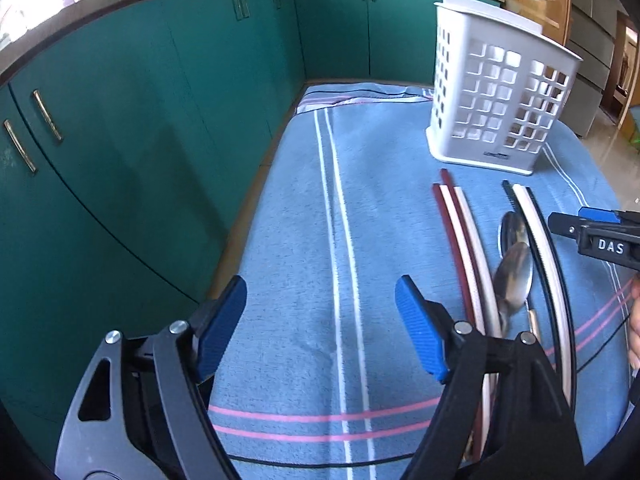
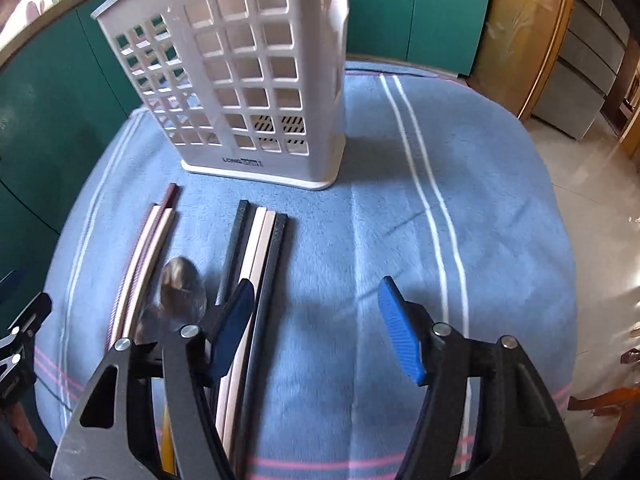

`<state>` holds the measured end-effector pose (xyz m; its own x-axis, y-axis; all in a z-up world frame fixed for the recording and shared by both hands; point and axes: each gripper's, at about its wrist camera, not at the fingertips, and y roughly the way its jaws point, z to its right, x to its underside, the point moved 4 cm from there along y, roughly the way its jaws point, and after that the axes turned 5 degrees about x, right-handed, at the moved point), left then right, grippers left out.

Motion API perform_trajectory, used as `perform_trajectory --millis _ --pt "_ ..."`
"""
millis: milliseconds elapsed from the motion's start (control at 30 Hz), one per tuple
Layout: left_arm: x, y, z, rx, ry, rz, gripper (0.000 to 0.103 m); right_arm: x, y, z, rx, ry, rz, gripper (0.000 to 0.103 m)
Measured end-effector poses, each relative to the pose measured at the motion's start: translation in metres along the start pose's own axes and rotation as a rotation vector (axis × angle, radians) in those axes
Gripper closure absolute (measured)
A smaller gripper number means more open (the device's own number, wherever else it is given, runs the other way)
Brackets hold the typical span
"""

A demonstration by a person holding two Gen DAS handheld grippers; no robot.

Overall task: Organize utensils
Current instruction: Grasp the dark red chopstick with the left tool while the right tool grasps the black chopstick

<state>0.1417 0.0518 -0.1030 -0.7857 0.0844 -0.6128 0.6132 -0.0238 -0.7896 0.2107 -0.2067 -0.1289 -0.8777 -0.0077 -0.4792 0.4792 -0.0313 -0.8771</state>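
left claw [image 1: 320, 320] spread, empty | right claw [image 2: 316, 320] spread, empty | spoons [image 2: 182, 292] between chopsticks [image 2: 256, 264]

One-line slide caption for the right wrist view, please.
Open right tongs over a blue towel, with chopsticks, spoons and a white basket ahead.

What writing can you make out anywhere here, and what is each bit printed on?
"DAS": white letters on the black body of the right tongs, cut off at the picture's edge, so possibly part of a longer word.
"LONG...": a dark brand mark on the base of the white basket; only the first letters read, the rest is blurred.
No other writing shows on the blue towel or the utensils.
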Motion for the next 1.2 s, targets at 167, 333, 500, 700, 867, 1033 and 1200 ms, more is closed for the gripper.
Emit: perform_trajectory --millis 167,333,500,700,867,1033,1200 --pt "-0.005 0.009 0.003 0.012 0.002 -0.010 0.027 -0.003 0.004 0.006 0.056 -0.007 0.000 0.038" --pt "-0.014 0.016 0.014 0.039 0.019 -0.020 0.026 0.002 0.006 0.023 0.025 0.043 -0.012 0.038" --pt "-0.018 0.025 0.033 0.063 0.049 -0.041 0.026 -0.003 0.004 0.012 -0.047 0.028 -0.005 0.038" --pt "-0.019 0.029 0.036 0.033 0.044 -0.054 0.024 -0.011 0.013 0.019 -0.040 0.043 -0.006 0.037" --pt "-0.024 0.036 0.038 0.042 0.032 -0.064 0.024 -0.021 0.017 0.014 -0.020 0.008 -0.015 0.036" --pt "-0.025 0.042 0.047 0.058 0.047 -0.083 0.024 -0.009 0.017 0.006 0.063 -0.020 0.004 0.036" --pt "-0.028 0.051 0.055 0.059 0.067 -0.103 0.024 -0.001 0.012 0.039 0.087 0.065 0.023 0.036"
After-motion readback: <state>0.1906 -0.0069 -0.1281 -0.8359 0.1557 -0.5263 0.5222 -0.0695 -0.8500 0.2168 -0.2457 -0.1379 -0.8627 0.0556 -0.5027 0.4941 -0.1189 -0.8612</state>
